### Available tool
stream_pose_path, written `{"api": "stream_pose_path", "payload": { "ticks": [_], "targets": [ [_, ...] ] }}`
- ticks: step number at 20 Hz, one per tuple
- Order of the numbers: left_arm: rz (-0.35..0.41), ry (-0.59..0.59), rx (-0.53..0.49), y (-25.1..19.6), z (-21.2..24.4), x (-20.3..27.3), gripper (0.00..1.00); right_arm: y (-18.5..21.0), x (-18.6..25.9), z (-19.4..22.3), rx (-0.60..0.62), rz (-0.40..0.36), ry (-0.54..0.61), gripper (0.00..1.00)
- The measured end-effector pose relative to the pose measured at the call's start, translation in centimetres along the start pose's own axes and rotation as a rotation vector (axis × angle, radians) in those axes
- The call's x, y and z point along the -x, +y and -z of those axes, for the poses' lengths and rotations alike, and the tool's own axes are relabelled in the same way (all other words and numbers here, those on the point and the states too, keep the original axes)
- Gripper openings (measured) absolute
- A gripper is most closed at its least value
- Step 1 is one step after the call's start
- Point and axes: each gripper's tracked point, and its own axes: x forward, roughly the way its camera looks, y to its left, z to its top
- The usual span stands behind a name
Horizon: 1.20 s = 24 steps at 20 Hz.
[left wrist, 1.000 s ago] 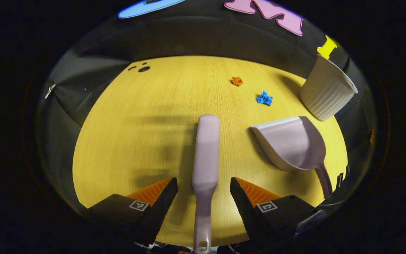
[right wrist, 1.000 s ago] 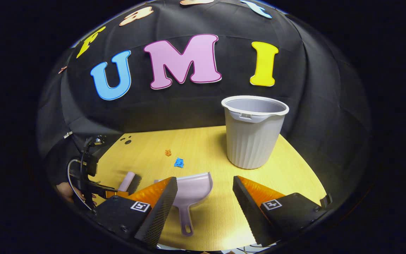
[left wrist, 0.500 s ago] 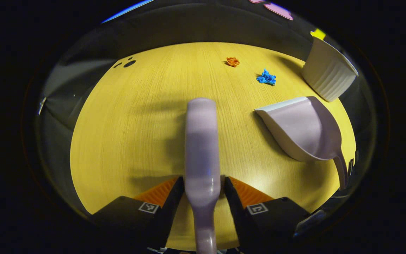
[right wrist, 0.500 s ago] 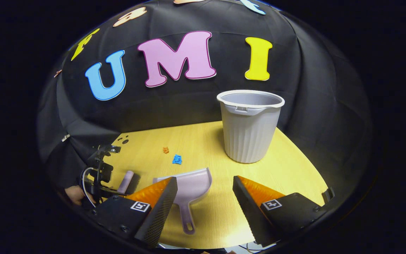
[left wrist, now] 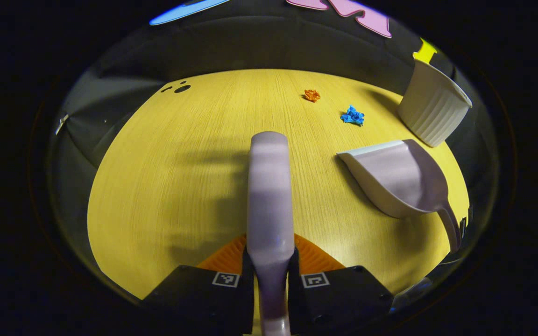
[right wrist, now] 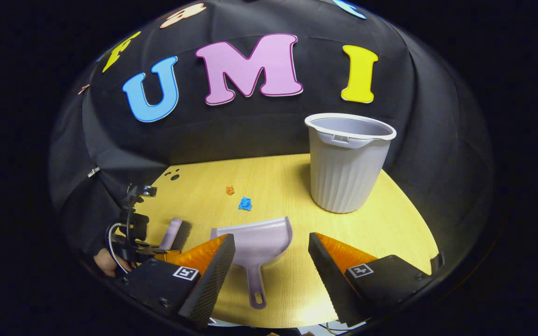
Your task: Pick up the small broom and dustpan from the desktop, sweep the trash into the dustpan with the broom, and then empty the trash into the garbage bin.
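left tongs [left wrist: 269,273] newly tight on broom [left wrist: 269,196], bristles hidden underneath

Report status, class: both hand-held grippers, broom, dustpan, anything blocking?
Left hand-held gripper shut on broom. Right hand-held gripper open above dustpan, not gripping. Two trash scraps unswept; bin upright, path clear.

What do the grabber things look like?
Each hand-held gripper has black, blocky bodies behind two wedge-shaped fingers. The left and right hand-held gripper both carry small square black-and-white markers. Seen from the right gripper view, the left one trails a looping white cable.
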Motion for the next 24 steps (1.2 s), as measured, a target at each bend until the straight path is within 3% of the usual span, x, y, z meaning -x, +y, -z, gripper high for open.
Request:
{"api": "stream_pose_path", "payload": {
  "ticks": [7, 13, 19, 24],
  "targets": [
    [0.005, -0.079, 0.156, 1.9, 0.6, 4.0, 0.30, 1.9, -1.3, 3.3, -0.017, -0.063, 0.150, 0.99],
    [-0.046, -0.159, 0.133, 3.8, -0.5, 8.3, 0.30, 2.4, -4.5, 7.1, -0.021, -0.042, 0.284, 0.99],
    [-0.031, -0.208, 0.170, 4.1, -3.7, 11.1, 0.29, 2.0, -7.6, 11.7, 0.098, -0.013, 0.408, 0.99],
    [-0.051, -0.203, 0.143, 4.3, -5.1, 11.7, 0.30, 2.0, -9.2, 14.6, 0.116, -0.002, 0.508, 1.00]
  ]
}}
